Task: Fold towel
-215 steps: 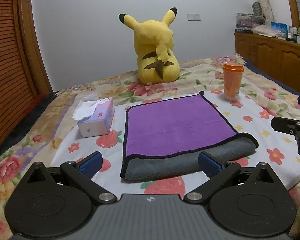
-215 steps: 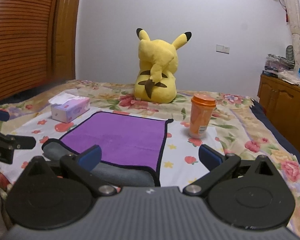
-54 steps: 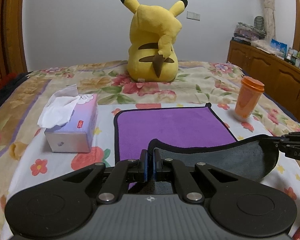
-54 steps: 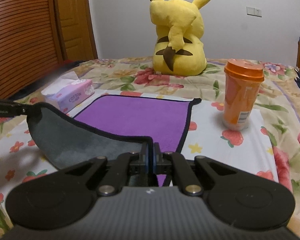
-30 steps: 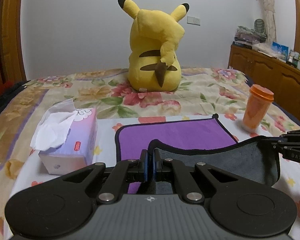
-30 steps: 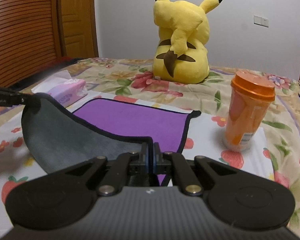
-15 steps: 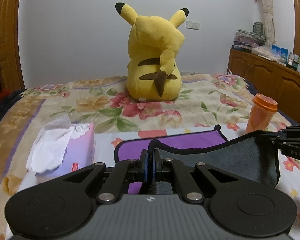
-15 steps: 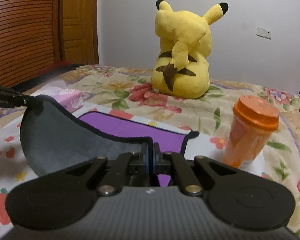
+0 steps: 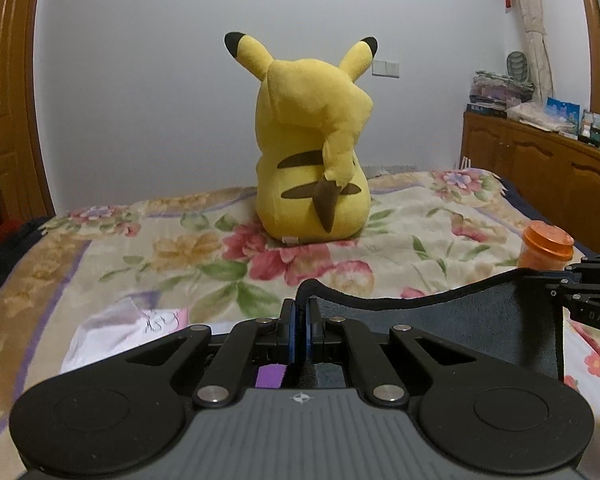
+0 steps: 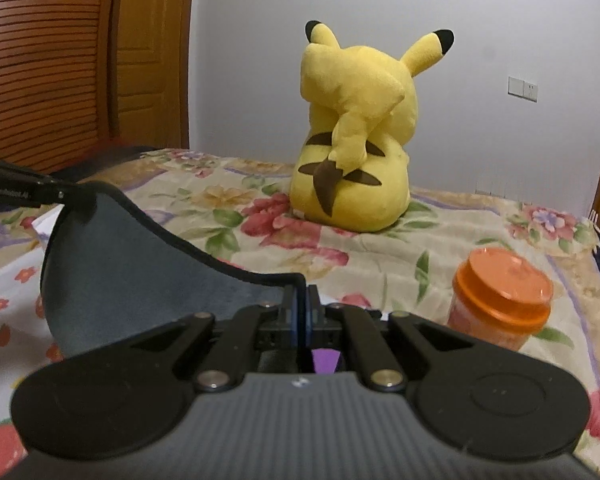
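Two corners pinched: your left tongs (image 9: 299, 320) and right tongs (image 10: 300, 312) are each clamped on a near corner of the towel (image 10: 132, 264), lifted above the bed (image 9: 400, 220), grey underside sagging between them. Mid-fold. Next I'd judge: carry both corners forward evenly, lower onto the far edge, then release.

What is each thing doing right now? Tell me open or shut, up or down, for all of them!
Left gripper: shut on the towel's corner.
Right gripper: shut on the towel's other corner.
Towel: lifted, grey side showing, sagging between the two grippers.
Orange cup: upright, lid on.
Pikachu plush: sitting upright on the bed, back to us.
Tissue box: a tissue sticking out of it.
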